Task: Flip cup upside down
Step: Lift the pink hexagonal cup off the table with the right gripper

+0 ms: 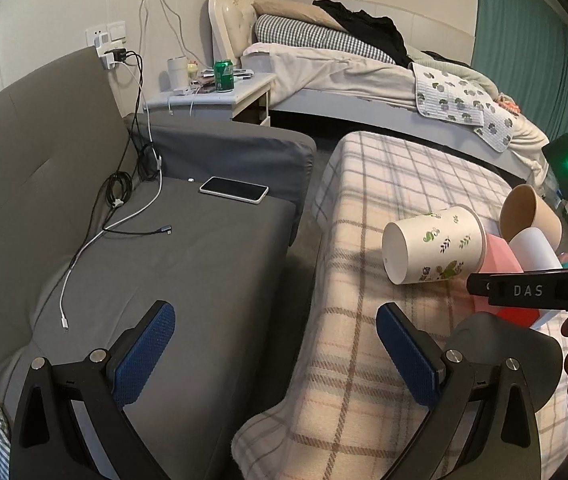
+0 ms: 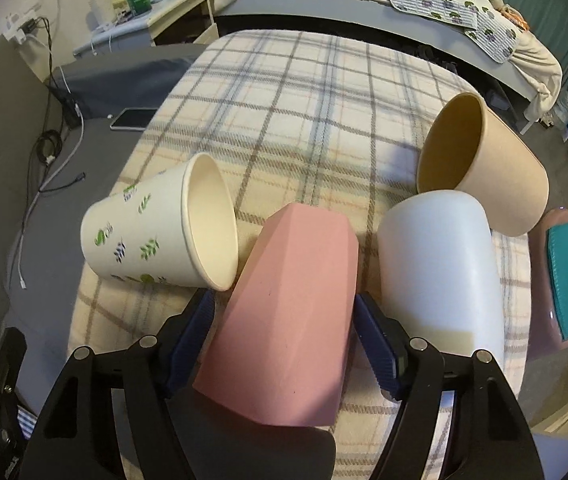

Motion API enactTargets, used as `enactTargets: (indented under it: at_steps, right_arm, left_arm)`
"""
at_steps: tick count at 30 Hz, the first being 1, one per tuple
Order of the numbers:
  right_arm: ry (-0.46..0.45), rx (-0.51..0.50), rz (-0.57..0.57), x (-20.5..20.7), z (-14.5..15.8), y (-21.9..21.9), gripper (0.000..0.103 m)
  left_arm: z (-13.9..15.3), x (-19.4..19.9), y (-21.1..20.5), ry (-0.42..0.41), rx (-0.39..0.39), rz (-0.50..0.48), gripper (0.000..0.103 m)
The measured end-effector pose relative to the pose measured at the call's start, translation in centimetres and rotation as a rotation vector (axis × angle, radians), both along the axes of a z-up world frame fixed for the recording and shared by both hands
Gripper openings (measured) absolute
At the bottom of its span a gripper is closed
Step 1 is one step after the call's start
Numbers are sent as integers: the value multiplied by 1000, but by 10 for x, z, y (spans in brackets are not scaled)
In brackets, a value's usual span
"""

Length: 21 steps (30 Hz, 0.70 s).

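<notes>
My right gripper (image 2: 284, 332) has its jaws closed against the sides of a faceted pink plastic cup (image 2: 284, 320), low in the centre of the right wrist view, its closed base pointing away over the plaid-covered desk (image 2: 304, 100). Touching its left is a white leaf-printed paper cup (image 2: 143, 236) on its side; to its right a plain white cup (image 2: 440, 264), then a tan paper cup (image 2: 496, 176). My left gripper (image 1: 275, 356) has its jaws spread wide, holding nothing, at the bottom of its frame.
</notes>
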State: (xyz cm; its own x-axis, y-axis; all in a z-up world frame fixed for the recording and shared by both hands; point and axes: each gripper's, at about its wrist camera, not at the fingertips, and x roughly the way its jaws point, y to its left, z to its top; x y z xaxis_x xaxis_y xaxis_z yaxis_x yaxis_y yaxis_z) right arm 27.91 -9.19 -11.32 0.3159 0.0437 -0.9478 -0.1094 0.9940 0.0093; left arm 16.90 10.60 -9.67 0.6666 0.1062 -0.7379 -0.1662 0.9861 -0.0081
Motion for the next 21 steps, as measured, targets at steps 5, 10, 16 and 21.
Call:
enactTargets:
  at_steps: [5, 10, 16, 21]
  right_arm:
    - [-47, -32, 8, -2, 7, -1, 63]
    - [-151, -62, 12, -11, 36, -4, 62]
    - [-237, -41, 19, -35, 83, -11, 61]
    - [-276, -26, 21, -85, 112, -22, 61]
  left_arm:
    - [5, -3, -2, -4, 10, -2, 103]
    - [17, -9, -6, -21, 19, -2, 103]
    - [42, -23, -17, -55, 26, -11, 103]
    - [64, -44, -33, -89, 21, -30, 103]
